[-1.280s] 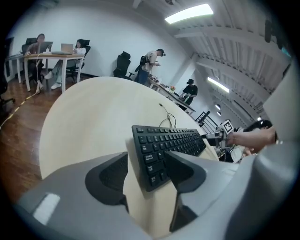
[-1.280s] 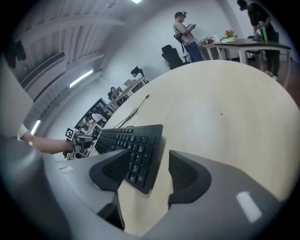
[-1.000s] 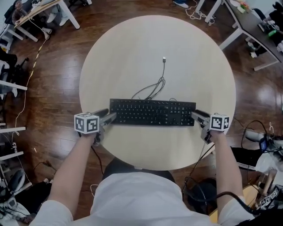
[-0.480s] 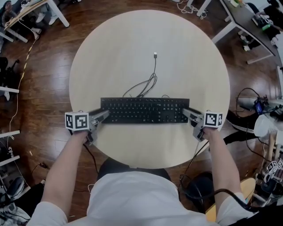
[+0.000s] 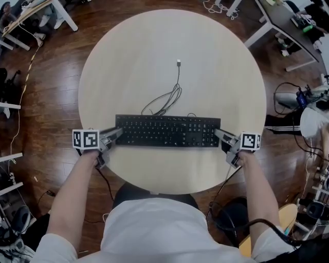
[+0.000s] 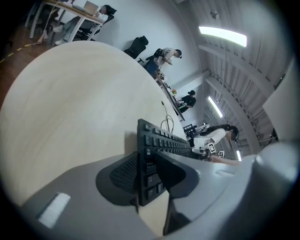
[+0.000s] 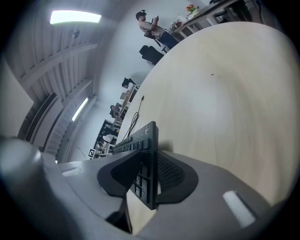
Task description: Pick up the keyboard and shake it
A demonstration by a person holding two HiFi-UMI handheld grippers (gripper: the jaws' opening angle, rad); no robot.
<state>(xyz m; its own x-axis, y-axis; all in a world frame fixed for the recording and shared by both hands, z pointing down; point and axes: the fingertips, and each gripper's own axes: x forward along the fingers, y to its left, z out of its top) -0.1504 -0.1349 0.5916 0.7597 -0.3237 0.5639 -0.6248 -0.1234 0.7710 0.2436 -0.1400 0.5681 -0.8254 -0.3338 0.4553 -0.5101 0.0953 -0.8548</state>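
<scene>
A black keyboard (image 5: 167, 130) lies across the near half of the round pale table (image 5: 128, 51). Its cable (image 5: 167, 100) loops behind it and ends in a USB plug (image 5: 178, 62). My left gripper (image 5: 115, 134) has just been closing its jaws and is shut on the keyboard's left end. In the left gripper view the pads press on both faces of the keyboard (image 6: 161, 140), with the left gripper (image 6: 145, 171) around its edge. My right gripper (image 5: 218, 134) has likewise just been closing, and its pads clamp the keyboard (image 7: 136, 143) at the right gripper (image 7: 149, 176).
The table's near rim (image 5: 169, 191) runs just in front of my hands. Dark wood floor surrounds the table, with a white desk (image 5: 280, 25) at the back right, another desk (image 5: 36, 13) at the back left and cables (image 5: 288, 97) on the right.
Both grippers' jaws have narrowed onto the keyboard's ends. The keyboard lies in much the same place on the table.
</scene>
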